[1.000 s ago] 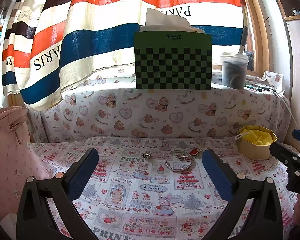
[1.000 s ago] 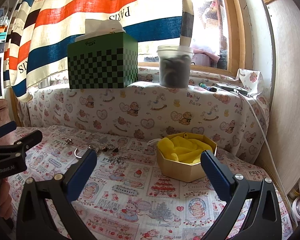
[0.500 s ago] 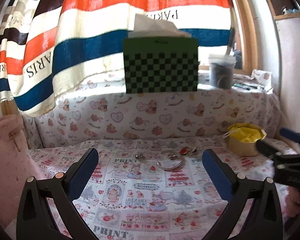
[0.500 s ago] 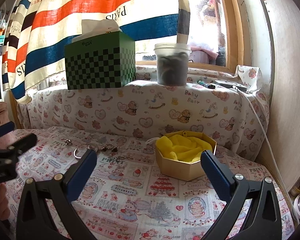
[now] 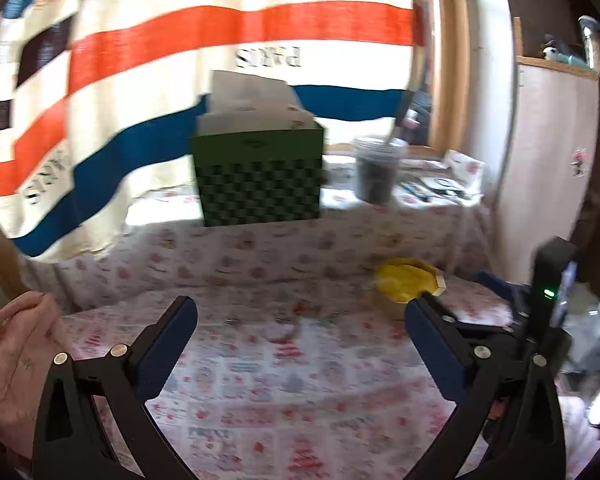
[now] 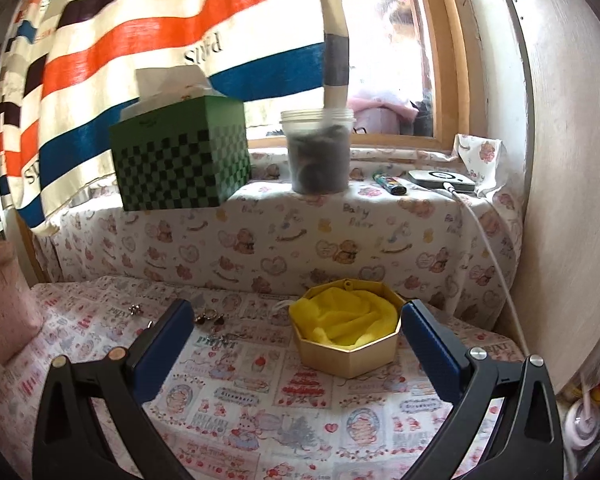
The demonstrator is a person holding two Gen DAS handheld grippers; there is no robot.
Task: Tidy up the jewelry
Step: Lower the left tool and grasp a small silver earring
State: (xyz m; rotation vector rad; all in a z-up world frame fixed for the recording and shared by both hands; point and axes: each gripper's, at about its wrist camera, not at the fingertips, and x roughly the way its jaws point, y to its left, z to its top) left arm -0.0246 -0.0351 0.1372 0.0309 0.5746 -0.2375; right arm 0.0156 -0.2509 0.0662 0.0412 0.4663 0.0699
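While both tools hang over the printed cloth (image 6: 236,392), nothing is gripped.
Left gripper (image 5: 300,344): jaws spread wide, empty; its view is blurred.
Right gripper (image 6: 296,344): jaws wide apart, empty.
Jewelry (image 6: 210,318): small pieces loose on the cloth, left of the box.
Gold box (image 6: 352,356): octagonal, yellow cloth (image 6: 340,320) bunched inside.
Ledge: green checkered tissue box (image 6: 180,164) beside a plastic jar (image 6: 319,156).

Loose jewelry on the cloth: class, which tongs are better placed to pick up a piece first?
Probably the right tongs: open, empty, steady, with the jewelry pieces sharply visible just beyond its left finger. The left tongs' view is motion-blurred.
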